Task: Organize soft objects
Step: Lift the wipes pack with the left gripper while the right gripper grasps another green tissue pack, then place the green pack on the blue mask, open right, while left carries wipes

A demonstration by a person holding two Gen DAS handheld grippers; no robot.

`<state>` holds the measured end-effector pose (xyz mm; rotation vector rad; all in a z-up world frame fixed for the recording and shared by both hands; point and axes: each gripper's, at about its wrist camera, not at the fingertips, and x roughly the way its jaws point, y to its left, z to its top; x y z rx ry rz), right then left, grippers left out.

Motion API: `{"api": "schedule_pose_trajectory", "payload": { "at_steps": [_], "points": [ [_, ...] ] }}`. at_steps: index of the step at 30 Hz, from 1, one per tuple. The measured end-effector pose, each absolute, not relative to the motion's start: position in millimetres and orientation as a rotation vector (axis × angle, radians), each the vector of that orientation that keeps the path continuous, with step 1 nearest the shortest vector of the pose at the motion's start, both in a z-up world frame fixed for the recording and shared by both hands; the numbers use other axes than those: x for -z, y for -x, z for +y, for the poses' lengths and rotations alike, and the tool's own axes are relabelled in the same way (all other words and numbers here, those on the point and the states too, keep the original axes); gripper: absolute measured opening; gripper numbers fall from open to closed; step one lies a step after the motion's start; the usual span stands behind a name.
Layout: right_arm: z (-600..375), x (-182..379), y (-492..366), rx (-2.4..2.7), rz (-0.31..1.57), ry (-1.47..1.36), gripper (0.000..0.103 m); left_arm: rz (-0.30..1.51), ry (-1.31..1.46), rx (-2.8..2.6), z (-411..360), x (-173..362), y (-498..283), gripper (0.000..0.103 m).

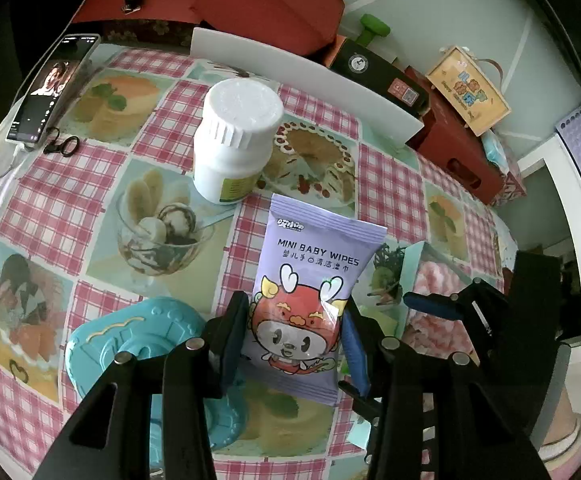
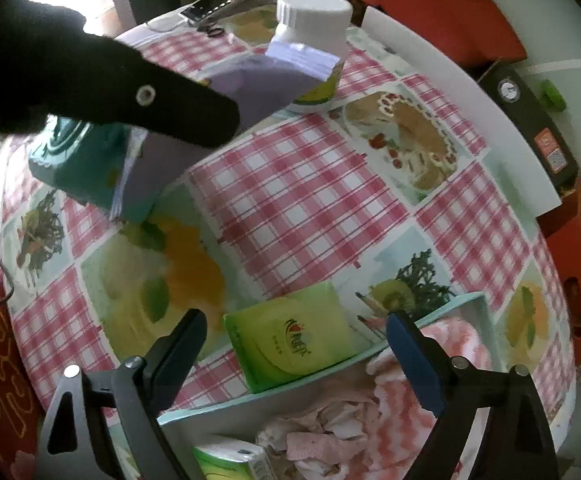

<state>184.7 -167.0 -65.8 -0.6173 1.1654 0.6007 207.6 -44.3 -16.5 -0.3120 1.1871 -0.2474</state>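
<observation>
I am gripping the wipes pack (image 1: 310,292) in my left hand-held gripper (image 1: 290,332) — soft, light, slippery film, so I'm pinching mid-body. My right hand-held gripper (image 2: 294,344) is hanging open around the green tissue pack (image 2: 290,344) — not touching.

A white bottle (image 1: 234,140), phone (image 1: 50,88) and scissors (image 1: 60,145) on checked tablecloth (image 1: 310,120).

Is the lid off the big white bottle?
No, the white bottle stands on the table with its ribbed white cap closed on top.
</observation>
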Motion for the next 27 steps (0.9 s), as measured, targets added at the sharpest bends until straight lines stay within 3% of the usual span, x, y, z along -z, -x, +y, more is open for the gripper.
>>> {"api": "schedule_pose_trajectory", "payload": {
  "at_steps": [11,18,27],
  "points": [
    [-166.6,78.3,-176.7,-0.638,1.18,0.667,0.092,1.191,0.291,0.218,-40.0,19.5,-206.4,0.046],
    [-158.1,92.5,-175.0,-0.633,1.189,0.701,0.074,1.191,0.298,0.219,-38.9,19.4,-206.8,0.046],
    [-162.7,85.6,-181.4,-0.623,1.183,0.615,0.072,1.191,0.308,0.229,-37.8,19.4,-207.0,0.046]
  ]
}}
